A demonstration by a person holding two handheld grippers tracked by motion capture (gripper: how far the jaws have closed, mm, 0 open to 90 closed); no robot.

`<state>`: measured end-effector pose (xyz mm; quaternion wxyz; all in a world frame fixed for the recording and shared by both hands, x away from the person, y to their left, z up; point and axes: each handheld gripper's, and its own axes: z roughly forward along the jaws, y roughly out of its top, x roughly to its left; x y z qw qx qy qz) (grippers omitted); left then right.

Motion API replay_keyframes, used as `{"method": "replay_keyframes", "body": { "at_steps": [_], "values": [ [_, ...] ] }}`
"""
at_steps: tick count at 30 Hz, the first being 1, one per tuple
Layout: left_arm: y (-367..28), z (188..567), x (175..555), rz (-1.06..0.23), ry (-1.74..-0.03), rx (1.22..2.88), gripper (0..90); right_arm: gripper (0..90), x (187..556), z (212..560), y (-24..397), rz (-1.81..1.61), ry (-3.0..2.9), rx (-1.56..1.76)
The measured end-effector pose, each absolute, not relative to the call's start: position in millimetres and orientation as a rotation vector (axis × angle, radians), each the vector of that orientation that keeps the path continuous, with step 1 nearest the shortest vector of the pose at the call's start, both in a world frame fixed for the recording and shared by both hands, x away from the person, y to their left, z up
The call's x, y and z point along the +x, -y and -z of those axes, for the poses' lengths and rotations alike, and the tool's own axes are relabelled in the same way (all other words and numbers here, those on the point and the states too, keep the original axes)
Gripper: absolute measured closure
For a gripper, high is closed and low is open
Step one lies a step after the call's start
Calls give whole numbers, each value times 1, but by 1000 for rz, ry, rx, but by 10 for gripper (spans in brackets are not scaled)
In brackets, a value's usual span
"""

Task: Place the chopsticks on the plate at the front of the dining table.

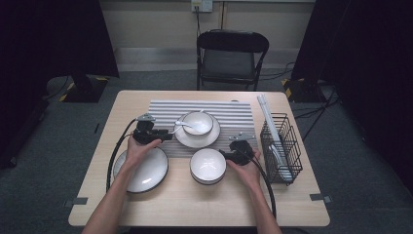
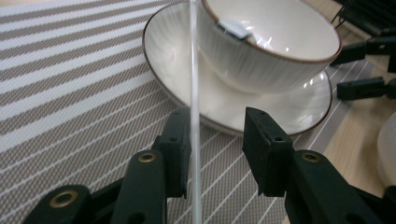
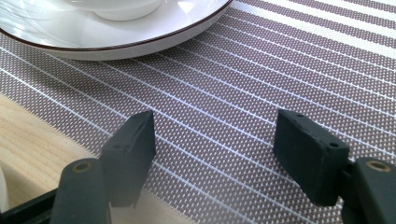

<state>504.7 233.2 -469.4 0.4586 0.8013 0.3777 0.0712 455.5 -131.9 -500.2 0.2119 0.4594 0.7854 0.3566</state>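
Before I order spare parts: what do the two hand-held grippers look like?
Both are black. The left gripper has two blocky, flat-faced jaws with brass-coloured rivets, as does the right gripper. Each carries a grey three-cornered plate on top and trails a black cable. The forearms are bare, no sleeves.

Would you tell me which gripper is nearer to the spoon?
Left. The left gripper sits at the spoon handle's end, jaws either side of it; the right gripper is beyond the saucer.

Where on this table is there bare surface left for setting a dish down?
Free: the bare wood along the near edge of the light wooden table, and its left strip beside the striped placemat. Crowded: the middle, with the dark-rimmed white plate, empty white bowl, bowl on saucer, and black wire rack at right.
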Motion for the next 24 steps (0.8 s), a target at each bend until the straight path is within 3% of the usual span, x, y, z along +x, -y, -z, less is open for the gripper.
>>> {"method": "replay_keyframes", "body": {
  "at_steps": [7,21,24],
  "values": [
    [-243,473,499,-184,-945,1960,687,291,455,500,132,-990,-2182,1276],
    [-250,479,490,-203,-943,2001,660,292,456,500,132,-991,-2182,1276],
    [-249,480,491,-204,-933,2006,714,292,456,500,132,-991,-2181,1276]
  ]
}}
